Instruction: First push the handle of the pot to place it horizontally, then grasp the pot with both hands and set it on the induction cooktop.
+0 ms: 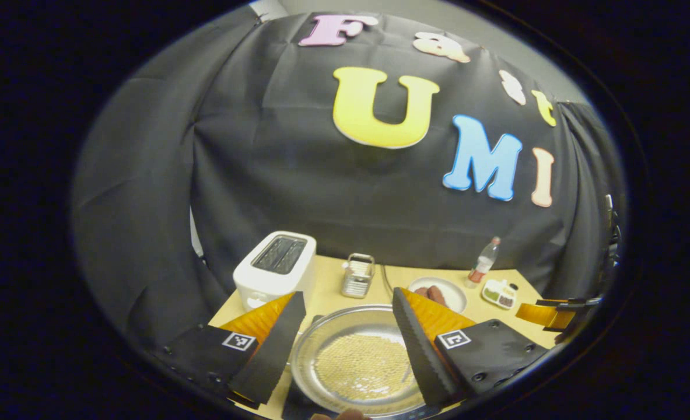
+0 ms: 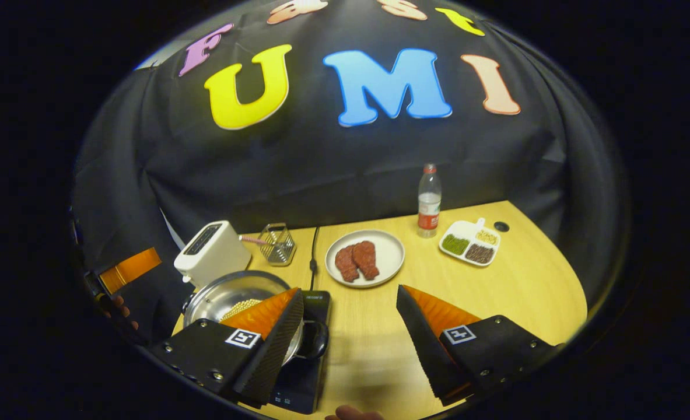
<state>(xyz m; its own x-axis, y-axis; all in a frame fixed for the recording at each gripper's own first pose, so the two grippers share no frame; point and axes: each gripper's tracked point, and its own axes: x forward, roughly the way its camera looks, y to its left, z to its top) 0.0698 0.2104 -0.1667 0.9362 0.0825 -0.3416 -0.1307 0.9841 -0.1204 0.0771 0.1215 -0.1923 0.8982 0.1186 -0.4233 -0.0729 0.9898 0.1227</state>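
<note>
Pot [image 2: 237,300] sits on the cooktop [image 2: 304,373]; both hand-held grippers [image 1: 345,344] [image 2: 350,338] spread apart, gripping nothing. Placement looks done; next, back away.

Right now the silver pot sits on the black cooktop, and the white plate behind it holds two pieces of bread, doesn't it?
Not quite. The pot does sit on the cooktop, but the white plate holds two reddish-brown pieces of meat, not bread. The right gripper view shows this plainly.
</note>
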